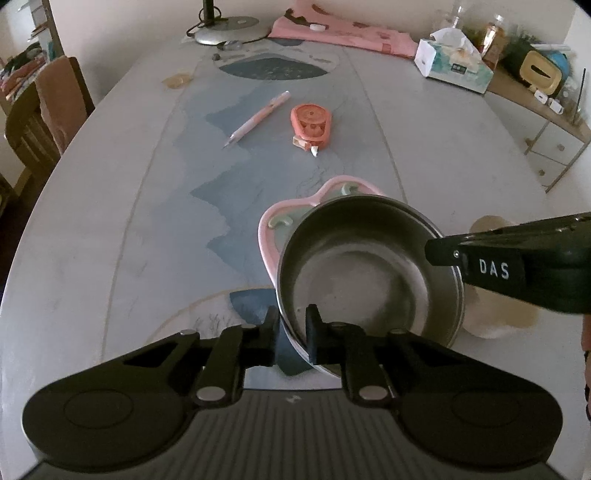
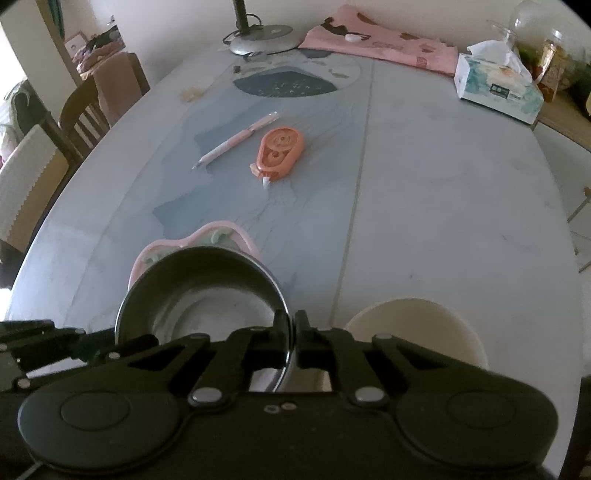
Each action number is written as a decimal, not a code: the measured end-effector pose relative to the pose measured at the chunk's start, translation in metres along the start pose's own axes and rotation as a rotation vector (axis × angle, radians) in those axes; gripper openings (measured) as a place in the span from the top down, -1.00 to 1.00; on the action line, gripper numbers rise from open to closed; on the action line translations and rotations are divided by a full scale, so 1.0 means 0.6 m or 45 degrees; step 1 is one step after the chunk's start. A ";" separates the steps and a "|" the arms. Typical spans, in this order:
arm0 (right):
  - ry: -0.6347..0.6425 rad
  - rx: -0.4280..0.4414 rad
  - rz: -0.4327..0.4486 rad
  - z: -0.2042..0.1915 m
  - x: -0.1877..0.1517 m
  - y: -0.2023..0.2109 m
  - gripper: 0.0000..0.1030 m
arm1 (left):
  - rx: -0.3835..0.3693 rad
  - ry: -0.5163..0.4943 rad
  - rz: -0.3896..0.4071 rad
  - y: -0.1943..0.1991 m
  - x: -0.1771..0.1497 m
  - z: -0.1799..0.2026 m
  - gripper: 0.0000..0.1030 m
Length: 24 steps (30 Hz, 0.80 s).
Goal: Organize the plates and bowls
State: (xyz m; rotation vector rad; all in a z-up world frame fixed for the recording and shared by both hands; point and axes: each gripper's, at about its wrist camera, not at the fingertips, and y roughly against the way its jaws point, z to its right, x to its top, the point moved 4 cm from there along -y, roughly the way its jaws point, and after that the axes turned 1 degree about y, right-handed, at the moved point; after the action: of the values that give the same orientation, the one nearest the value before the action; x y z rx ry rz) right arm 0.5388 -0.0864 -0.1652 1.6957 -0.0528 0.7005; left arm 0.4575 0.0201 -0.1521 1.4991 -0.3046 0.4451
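Dim light over a long pale tabletop (image 1: pixel 110 221), a lamp base (image 1: pixel 231 31) at the far end, a tissue box (image 1: pixel 456 68) off to the side, a pen (image 1: pixel 258 118) and an orange tape dispenser (image 1: pixel 310 125) lying mid-table. And down at the near end, both hands are on the job! The steel bowl (image 1: pixel 369 266) sits partly over a pink plate (image 1: pixel 269 236), and the left claw (image 1: pixel 291 328) is clamped on its near rim, one finger outside the wall, one inside. Over on the other side, the right claw (image 2: pixel 291 328) is pinched tight on the opposite rim, the metal edge running straight between its fingers. Just beside it, a cream bowl (image 2: pixel 417 328) rests on the tabletop.

So this looks like the gripping step, done from both sides. Next, I'd say, comes an even lift, both hands rising together so the bowl stays level, then a carry across to nest it with the cream bowl or settle it squarely on the plate.
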 end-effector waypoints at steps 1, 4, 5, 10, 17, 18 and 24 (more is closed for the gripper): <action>0.004 -0.003 0.002 -0.002 -0.003 0.002 0.91 | 0.004 -0.001 -0.002 0.001 -0.001 0.000 0.77; 0.005 -0.002 0.005 -0.008 -0.010 0.008 0.91 | 0.013 -0.007 -0.006 0.008 -0.008 -0.001 0.79; 0.004 -0.002 0.004 -0.010 -0.013 0.010 0.91 | 0.015 -0.008 -0.007 0.011 -0.011 -0.001 0.79; 0.002 -0.009 -0.008 -0.020 -0.029 0.027 0.91 | 0.029 -0.046 -0.002 0.034 -0.027 0.001 0.79; -0.002 -0.024 -0.001 -0.035 -0.060 0.077 0.92 | 0.018 -0.078 0.017 0.083 -0.052 0.009 0.79; -0.008 -0.027 0.004 -0.037 -0.065 0.087 0.92 | 0.018 -0.086 0.021 0.091 -0.057 0.012 0.79; -0.035 -0.032 0.030 -0.044 -0.102 0.144 0.91 | -0.008 -0.141 0.043 0.143 -0.091 0.032 0.79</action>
State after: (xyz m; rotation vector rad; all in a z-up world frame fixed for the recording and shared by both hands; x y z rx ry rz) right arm 0.4432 -0.1055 -0.1162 1.6827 -0.1004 0.6912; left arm 0.3707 -0.0027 -0.1002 1.5172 -0.4187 0.3884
